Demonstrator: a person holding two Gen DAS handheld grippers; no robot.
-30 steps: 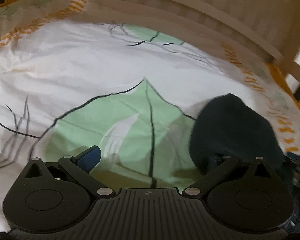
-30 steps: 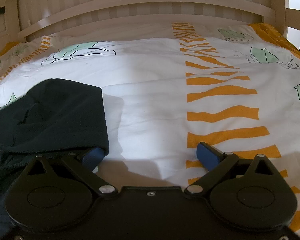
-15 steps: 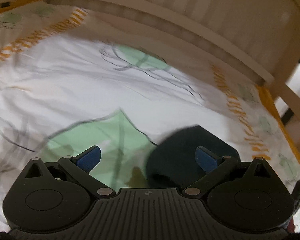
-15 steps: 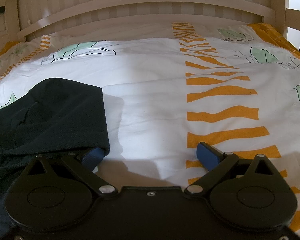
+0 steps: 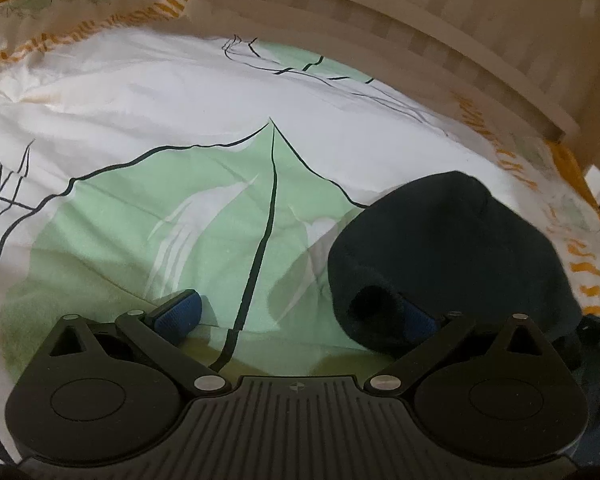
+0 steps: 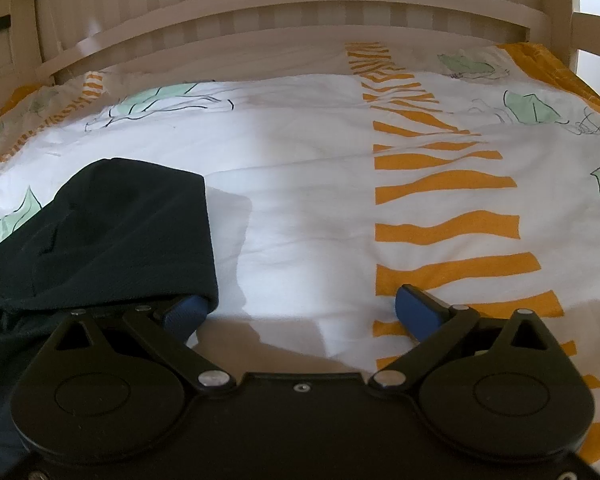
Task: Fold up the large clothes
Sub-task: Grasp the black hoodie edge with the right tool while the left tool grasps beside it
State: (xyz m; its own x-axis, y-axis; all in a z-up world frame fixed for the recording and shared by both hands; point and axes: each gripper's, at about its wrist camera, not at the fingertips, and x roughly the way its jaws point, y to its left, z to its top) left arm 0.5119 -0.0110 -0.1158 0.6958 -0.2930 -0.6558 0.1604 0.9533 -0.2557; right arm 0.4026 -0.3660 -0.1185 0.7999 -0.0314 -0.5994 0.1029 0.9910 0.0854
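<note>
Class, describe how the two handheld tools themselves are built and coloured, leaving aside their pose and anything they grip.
Both look alike. The left tool has a matte black body with a ribbed centre plate, two round black discs, angled black link arms with silver pivot pins, and blue textured finger pads. The right tool has the same black discs, silver pins and blue pads, but a smooth centre plate. No cables, sleeves or hands show.

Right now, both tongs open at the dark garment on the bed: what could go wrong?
1. Left tongs: the dark garment bunches over only the right pad, so closing may pinch a stray fold, or nothing.
2. Right tongs: the cloth's edge drapes over the left pad alone; a close could also catch the bedsheet underneath.
3. The cloth looks rumpled, so folding now may come out uneven.
</note>
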